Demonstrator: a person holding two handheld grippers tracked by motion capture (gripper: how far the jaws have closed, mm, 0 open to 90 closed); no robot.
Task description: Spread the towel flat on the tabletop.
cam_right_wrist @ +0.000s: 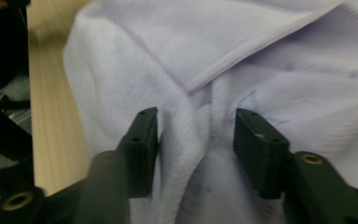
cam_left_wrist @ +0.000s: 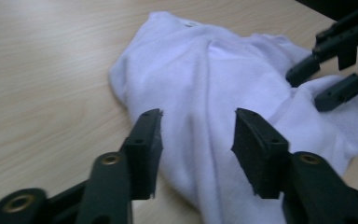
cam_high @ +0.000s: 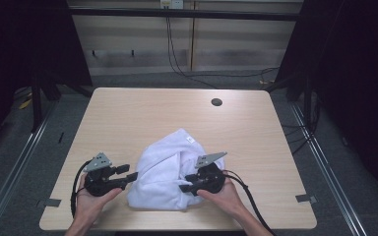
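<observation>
While the cloth lies bunched, findings follow.

Cloth: white cloth (cam_high: 165, 169) in a loose, rumpled heap on the table (cam_high: 128, 113), at the near middle, well short of the far-edge grommet hole (cam_high: 216, 102); a small label shows at its far tip.

Progress: judged early. No flat panel or clean fold is visible; one hemmed edge crosses the heap in the right gripper view. Spreading or folding is all left to do.

Left gripper (cam_high: 128, 173): at the cloth's left edge, held by the left hand (cam_high: 91, 199). Jaws stand partly apart, at a middling gap. In the left gripper view the cloth's near slope lies ahead of and between them, but the pads do not press it. Nothing is held.

Right gripper (cam_high: 184, 188): at the cloth's right side, over its near corner, held by the right hand (cam_high: 224, 196). Jaws stand wide. In the right gripper view a raised ridge of fabric sits between the pads, not pinched.

Next, as judged: close on that ridge or the hem, then draw the heap out flat.
</observation>
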